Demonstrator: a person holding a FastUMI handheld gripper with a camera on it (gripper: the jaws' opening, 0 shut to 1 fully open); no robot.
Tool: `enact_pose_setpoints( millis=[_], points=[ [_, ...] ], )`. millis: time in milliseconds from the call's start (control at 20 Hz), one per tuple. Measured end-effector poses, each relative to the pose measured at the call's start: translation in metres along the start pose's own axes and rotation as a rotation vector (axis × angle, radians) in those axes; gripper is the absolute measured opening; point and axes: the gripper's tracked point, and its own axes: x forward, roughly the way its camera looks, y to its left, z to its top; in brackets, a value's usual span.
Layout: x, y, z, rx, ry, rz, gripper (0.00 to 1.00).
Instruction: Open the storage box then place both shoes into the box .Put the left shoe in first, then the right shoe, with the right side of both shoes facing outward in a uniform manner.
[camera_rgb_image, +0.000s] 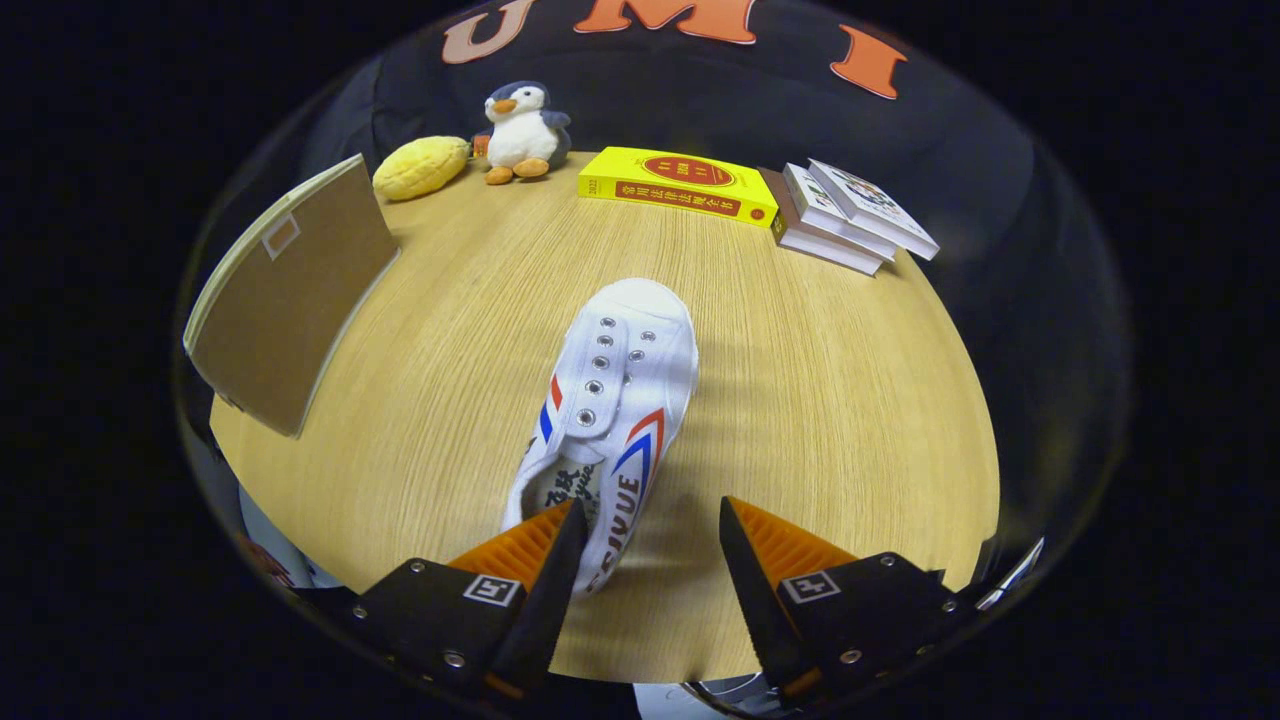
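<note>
Shoe: a white canvas sneaker (610, 400) with red and blue side stripes is seen lying sole-down on the wooden table (850, 400), toe pointing away from the gripper, heel end between the fingers
Gripper: the gripper (648, 570) is held with its fingers spread apart; the left finger (540, 580) overlaps the shoe's heel opening, the right finger stands clear of the shoe, so nothing is clamped yet
Handling: the shoe is judged light, with a soft upper that will give under pressure and a stiffer rubber sole and toe cap; no laces are seen in the eyelets, so the tongue may flop
Hold point: the heel collar or the side wall just above the sole is judged the firmest place to be pinched; a grip on the loose tongue is likely to slip
Storage box: a brown flat panel (290, 300), taken to be the box or its lid, stands tilted at the table's left edge, well apart from the shoe; its inside cannot be seen, so contents cannot be told
Other things: a plush penguin (520, 130), a yellow plush (420, 167), a yellow book (680, 185) and stacked books (850, 220) are set along the far edge
</note>
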Motion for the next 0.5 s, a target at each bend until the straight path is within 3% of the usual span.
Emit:
enact_pose_setpoints(
  millis=[300, 500],
  points=[
    [0.012, -0.015, 0.01, -0.06, -0.028, -0.097, 0.68],
    [0.022, -0.011, 0.022, -0.037, -0.092, -0.058, 0.58]
  ],
)
